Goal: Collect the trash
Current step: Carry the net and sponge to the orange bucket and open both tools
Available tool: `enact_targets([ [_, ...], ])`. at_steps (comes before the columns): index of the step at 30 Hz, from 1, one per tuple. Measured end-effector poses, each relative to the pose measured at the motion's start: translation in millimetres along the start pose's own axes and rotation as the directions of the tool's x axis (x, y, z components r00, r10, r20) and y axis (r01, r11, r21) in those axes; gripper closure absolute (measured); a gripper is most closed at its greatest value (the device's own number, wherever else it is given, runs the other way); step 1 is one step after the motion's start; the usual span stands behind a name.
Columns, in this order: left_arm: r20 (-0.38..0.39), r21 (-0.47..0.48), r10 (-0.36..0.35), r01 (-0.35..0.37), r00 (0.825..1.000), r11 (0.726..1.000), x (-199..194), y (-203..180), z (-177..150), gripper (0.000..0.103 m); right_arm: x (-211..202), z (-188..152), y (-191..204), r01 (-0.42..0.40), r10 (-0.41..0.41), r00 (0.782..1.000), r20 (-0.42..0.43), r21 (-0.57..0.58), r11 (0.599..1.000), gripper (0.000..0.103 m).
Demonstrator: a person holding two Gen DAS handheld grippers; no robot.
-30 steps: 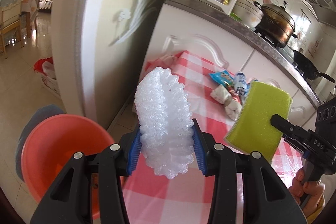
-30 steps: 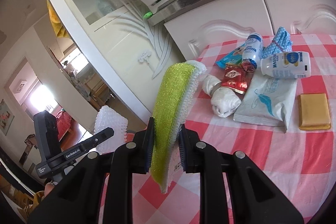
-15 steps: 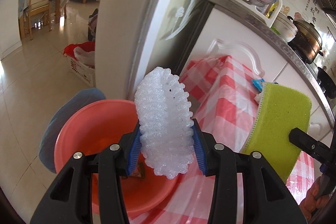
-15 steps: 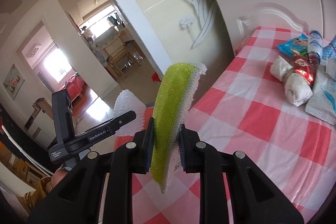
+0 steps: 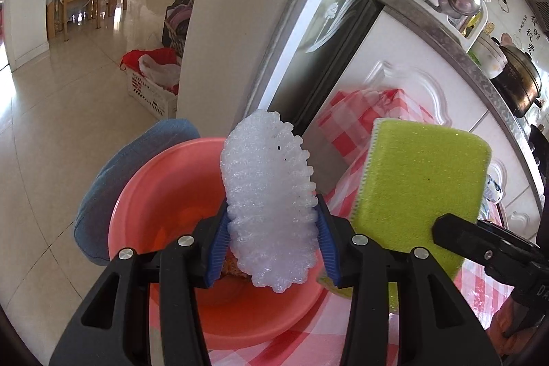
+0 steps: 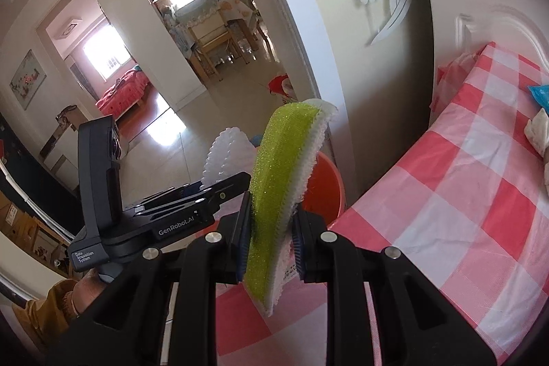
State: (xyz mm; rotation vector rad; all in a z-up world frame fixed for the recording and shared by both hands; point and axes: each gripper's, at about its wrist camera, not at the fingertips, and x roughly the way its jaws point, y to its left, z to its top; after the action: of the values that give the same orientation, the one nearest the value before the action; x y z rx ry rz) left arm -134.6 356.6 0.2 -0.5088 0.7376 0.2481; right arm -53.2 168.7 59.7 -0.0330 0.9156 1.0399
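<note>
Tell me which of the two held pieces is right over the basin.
The white foam net, in the left gripper: it hangs over the red basin. The green sponge sits beside, over the table edge.

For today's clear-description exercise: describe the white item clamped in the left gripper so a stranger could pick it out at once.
Start at the red-and-white checked table, then find the salmon-pink basin at its edge. Above it, the left gripper clamps a white foam net. Unlike the flat green sponge beside it, it is translucent, ribbed and knobbly-edged.
</note>
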Motion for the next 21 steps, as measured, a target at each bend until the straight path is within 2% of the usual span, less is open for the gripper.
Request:
enact_targets([
  [8, -0.021, -0.017, 0.01, -0.011, 1.0, 1.0, 7.2, 12.4, -4.3, 0.055, 25.6, 4.3, 7.5, 0.0, -0.001, 0.999, -0.047, -0.018, 1.0, 0.08],
  [21, -0.051, -0.022, 0.022, -0.023, 0.998, 0.999, 19.2, 19.7, -9.8, 0.055, 38.6, 2.3, 5.1, 0.007, -0.009, 0.997, -0.076, -0.023, 1.0, 0.079],
])
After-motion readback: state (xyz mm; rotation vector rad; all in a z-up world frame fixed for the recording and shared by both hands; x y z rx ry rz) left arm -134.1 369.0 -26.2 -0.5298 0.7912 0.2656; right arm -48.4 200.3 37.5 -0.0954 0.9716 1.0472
